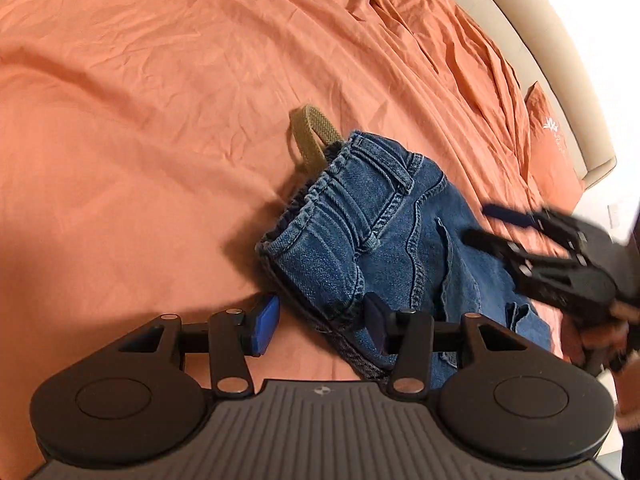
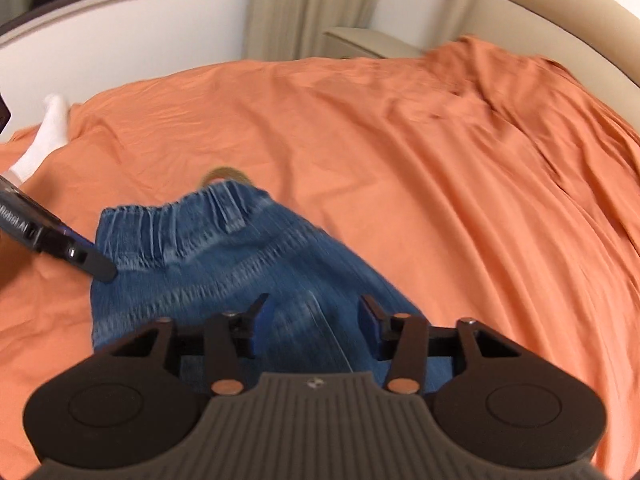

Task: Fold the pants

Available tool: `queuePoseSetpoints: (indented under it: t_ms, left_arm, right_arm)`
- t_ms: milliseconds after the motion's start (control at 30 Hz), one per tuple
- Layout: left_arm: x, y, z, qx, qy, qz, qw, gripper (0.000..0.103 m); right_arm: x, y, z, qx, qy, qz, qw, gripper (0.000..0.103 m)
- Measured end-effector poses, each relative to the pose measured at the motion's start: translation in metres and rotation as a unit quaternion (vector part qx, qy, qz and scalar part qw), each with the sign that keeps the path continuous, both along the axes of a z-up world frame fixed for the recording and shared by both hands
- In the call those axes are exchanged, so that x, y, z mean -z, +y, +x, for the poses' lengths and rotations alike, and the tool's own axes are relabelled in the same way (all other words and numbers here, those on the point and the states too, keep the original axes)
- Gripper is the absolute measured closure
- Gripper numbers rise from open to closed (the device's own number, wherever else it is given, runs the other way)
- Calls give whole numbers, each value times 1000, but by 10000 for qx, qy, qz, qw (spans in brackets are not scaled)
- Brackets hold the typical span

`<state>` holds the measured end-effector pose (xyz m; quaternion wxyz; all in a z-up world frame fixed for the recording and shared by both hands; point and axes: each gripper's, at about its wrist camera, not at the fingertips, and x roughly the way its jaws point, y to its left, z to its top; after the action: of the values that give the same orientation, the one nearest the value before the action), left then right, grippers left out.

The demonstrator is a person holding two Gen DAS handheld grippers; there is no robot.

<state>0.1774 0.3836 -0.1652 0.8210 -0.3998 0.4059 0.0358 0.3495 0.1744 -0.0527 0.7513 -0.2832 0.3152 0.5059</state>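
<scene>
Creased orange bed sheet (image 1: 160,80) under folded blue jeans (image 1: 384,240) and khaki strap (image 1: 310,136)

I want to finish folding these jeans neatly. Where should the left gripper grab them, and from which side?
Probably the elastic waistband corner of the jeans, nearest the open left gripper. Come in low from the bedsheet side: that thick, stacked edge stands proud, giving the jaws something to pinch.

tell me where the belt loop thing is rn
The olive webbing loop pokes out from the jeans' waistband onto the orange sheet, centre of the left wrist view.
</scene>
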Motion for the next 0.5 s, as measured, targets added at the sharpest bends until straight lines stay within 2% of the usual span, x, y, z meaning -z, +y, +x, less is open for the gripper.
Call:
queuePoseSetpoints:
  t_ms: [67,167,267,333,367,433,500]
  left_arm:
    - [2,3,-2,-6,-14,-88,10000,47]
    - [2,6,-2,22,-23,-145,9999,46]
    - [1,8,-2,-9,-31,-189,9998,46]
    - [2,9,-3,-35,-30,-245,9997,46]
    - [2,9,-4,-56,-29,-262,9996,46]
    - [1,9,-5,-72,-35,-242,9997,46]
    - [0,8,-5,-50,-29,-196,9998,46]
  right_arm:
    - [1,21,3,-294,-115,-30,9995,43]
    - [0,52,9,-666,-156,-56,9976,43]
    - [0,80,17,-900,128,-16,9959,43]
    - [7,97,20,-975,354,-212,9944,47]
    - [12,104,21,-1009,445,-407,9931,51]
    - [18,106,20,-1030,581,-620,9910,79]
    - [16,100,14,-1153,614,-666,9892,87]
